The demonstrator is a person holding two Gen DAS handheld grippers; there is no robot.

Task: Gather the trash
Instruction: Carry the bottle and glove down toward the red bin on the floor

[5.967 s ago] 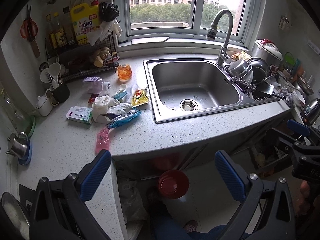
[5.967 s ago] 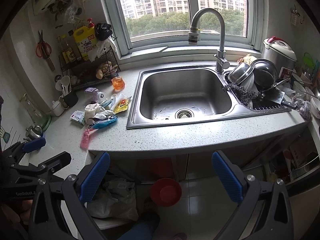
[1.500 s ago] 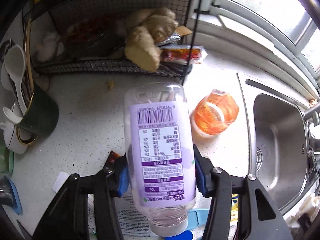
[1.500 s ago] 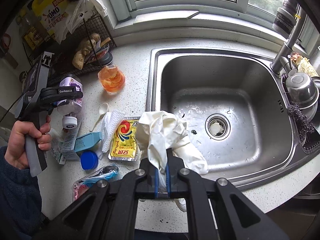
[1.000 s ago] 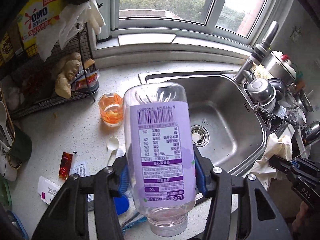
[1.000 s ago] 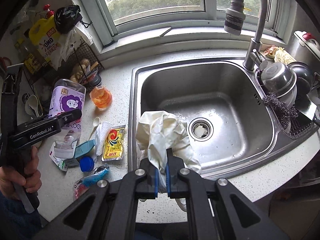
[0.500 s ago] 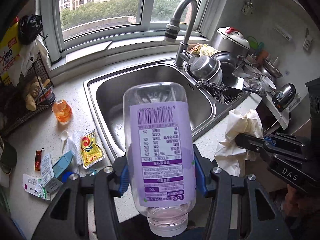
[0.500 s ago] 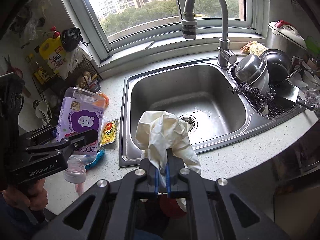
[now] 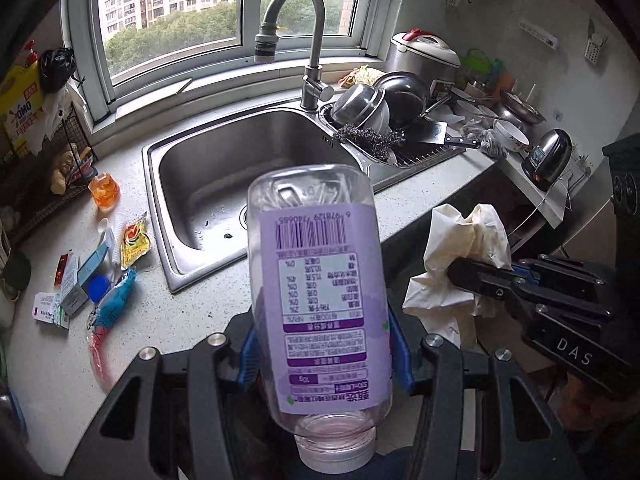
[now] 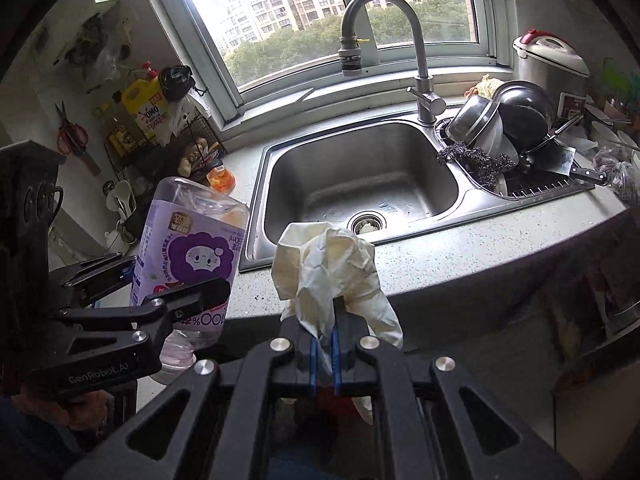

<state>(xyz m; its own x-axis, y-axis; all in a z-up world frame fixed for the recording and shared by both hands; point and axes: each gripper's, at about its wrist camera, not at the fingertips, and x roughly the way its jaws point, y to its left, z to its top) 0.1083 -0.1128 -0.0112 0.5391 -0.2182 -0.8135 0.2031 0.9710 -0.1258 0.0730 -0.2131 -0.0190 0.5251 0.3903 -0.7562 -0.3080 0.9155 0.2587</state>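
Observation:
My left gripper [image 9: 322, 350] is shut on an empty clear plastic bottle [image 9: 316, 280] with a purple label, held neck towards the camera. The same bottle [image 10: 188, 256] shows at the left of the right wrist view, clamped in the left gripper [image 10: 160, 300]. My right gripper [image 10: 325, 350] is shut on a crumpled cream-white glove [image 10: 326, 272]; that glove [image 9: 460, 256] also hangs at the right of the left wrist view. Both grippers are off the counter's front edge. Loose wrappers [image 9: 132, 238], a blue cap [image 9: 97, 287] and small boxes [image 9: 72, 280] lie on the counter left of the sink.
A steel sink [image 9: 224, 168] with a tall tap [image 9: 296, 40] sits in the speckled counter [image 9: 192, 312]. Pots and bowls [image 9: 384, 108] crowd the drainer to the right. A wire rack [image 9: 32, 168] and an orange cup [image 9: 104, 190] stand at the left.
Both grippers have drawn back from the counter and swung right, each still holding its load. The sink and litter now look smaller and farther left.

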